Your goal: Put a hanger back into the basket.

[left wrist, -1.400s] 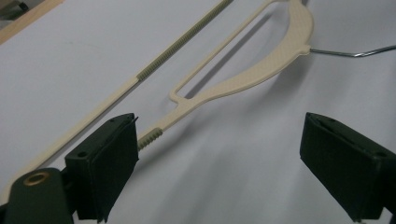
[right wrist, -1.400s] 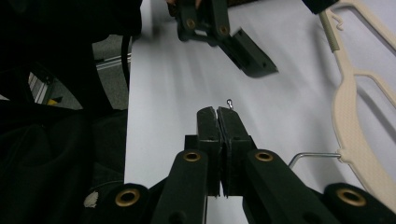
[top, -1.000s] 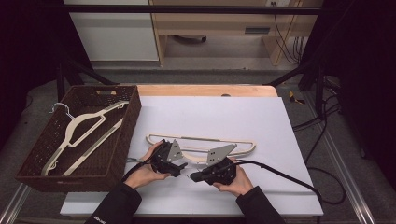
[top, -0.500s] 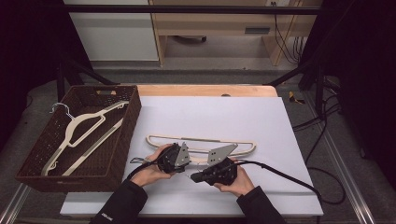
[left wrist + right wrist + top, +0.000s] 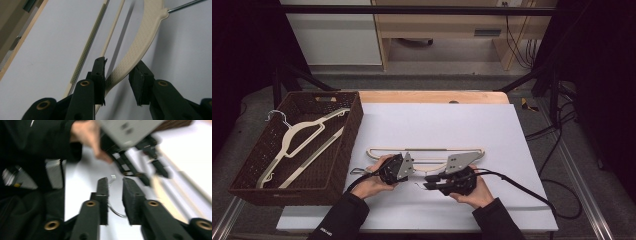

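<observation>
A cream hanger point(image 5: 426, 152) is laid flat on the white sheet covering the table point(image 5: 522, 150), toward the near edge, with its long bars running across the sheet and its metal hook point(image 5: 115, 210) at the person's side.

In the left gripper view, one curved, textured arm of the hanger point(image 5: 140, 47) is seen passing between the jaws of the left hand-held gripper point(image 5: 117, 75). The jaws have just been closing with the arm between them; the left pad appears to lie against the plastic, while a narrow gap is seen at the right pad, so a firm clench cannot be confirmed. In the high view this left hand-held gripper point(image 5: 404, 167) is held low over the middle of the hanger by the left hand point(image 5: 373, 183).

The right hand-held gripper point(image 5: 115, 185) is seen with its jaws slightly parted; they have just been opening, and the thin wire hook is seen running between them, close to the left pad, not pressed by both. The picture there is blurred. In the high view the right hand-held gripper point(image 5: 430, 181) is held by the right hand point(image 5: 472, 192) just beside the left one, pointing toward it.

At the left of the table a brown wicker basket point(image 5: 343, 150) is set, and a second cream hanger point(image 5: 299, 142) is lying inside it.
</observation>
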Demonstrator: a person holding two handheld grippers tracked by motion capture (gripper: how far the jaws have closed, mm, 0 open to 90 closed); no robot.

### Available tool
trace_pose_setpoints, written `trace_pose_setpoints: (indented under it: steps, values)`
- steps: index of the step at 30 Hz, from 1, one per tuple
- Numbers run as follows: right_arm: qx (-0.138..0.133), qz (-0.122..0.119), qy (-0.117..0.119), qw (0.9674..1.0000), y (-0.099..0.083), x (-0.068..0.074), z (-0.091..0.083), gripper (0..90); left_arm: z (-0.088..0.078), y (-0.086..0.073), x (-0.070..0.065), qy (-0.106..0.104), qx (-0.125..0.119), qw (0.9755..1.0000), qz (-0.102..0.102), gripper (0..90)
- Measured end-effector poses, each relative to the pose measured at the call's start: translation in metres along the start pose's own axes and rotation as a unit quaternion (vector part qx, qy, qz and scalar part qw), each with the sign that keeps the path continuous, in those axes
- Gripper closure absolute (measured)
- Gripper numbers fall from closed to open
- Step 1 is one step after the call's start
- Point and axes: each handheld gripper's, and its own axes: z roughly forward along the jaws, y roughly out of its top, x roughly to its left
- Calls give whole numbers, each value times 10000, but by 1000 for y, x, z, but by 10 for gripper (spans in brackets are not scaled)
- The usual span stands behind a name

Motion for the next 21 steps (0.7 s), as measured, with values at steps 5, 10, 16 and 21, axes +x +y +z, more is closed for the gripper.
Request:
trace_pose_setpoints:
  steps: [5, 10, 16, 21]
  values:
    - [-552, 305, -945, 9935, -8, -11, -45, 558, -3, 3, 1, 51, -53, 10000, -60, 693]
    - [-857, 800, -1687, 9787, -29, -27, -72, 458, -4, 15, 5, 80, 117, 9998, 111, 736]
    - [-829, 1170, -2040, 9684, -44, -37, -75, 306, -6, 23, 14, 143, 95, 9998, -33, 784]
    - [-720, 1341, -2302, 9612, -52, -42, -72, 194, -10, 25, 23, 179, 40, 9995, -268, 803]
